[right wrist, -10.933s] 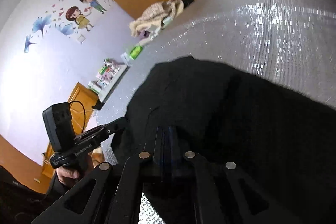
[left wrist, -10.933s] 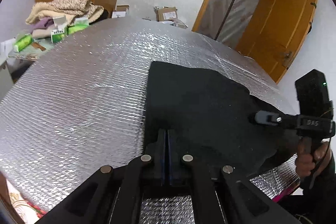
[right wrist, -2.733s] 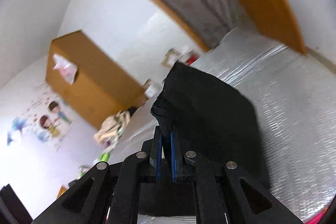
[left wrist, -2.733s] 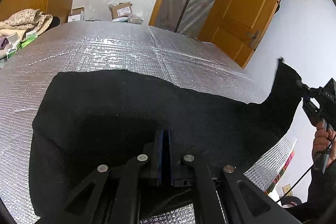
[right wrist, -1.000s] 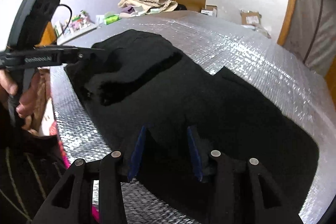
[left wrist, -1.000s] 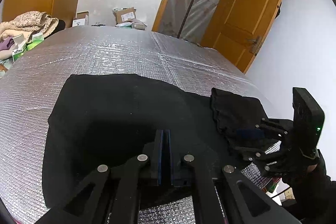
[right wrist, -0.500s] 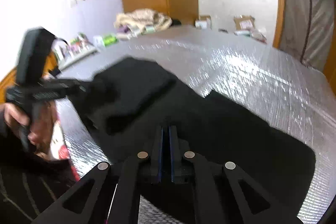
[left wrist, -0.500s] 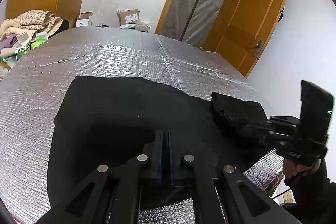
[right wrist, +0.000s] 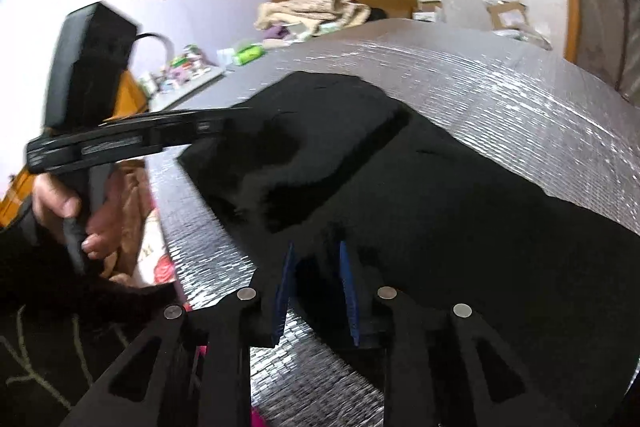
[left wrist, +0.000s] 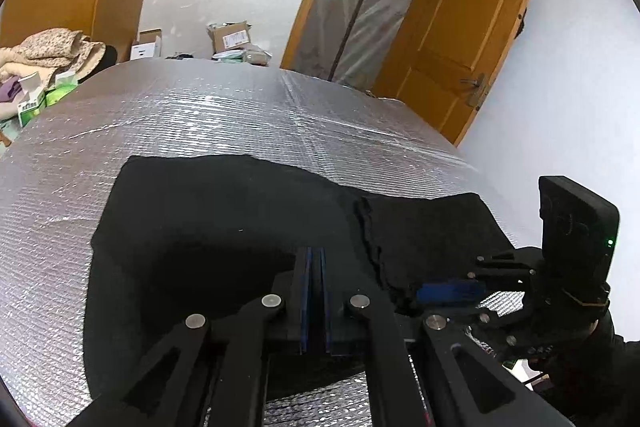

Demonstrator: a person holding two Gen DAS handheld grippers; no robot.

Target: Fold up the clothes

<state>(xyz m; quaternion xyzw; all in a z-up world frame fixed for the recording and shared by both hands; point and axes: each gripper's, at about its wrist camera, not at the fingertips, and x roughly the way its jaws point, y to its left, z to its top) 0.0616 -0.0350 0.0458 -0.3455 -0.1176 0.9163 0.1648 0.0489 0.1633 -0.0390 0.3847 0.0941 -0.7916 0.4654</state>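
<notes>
While L claw point(left wrist: 314, 291) stays... no: While L claw point(left wrist: 314, 291) pinches black garment point(left wrist: 224, 219) shut, R claw point(right wrist: 316, 283) is opening over its edge, nothing gripped, on foil tabletop point(left wrist: 200, 115).

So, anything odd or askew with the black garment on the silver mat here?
Mostly tidy. The black garment lies flat on the silver mat, but one folded-over flap has a wavy, uneven edge and sits skewed, near the right tool. Nothing looks damaged or spilled.

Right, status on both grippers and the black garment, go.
Left gripper jaws shut on black garment. Right gripper jaws opening, over the near hem, nothing pinched. Garment flat on silver mat, one side folded in. Nothing obstructing.
</notes>
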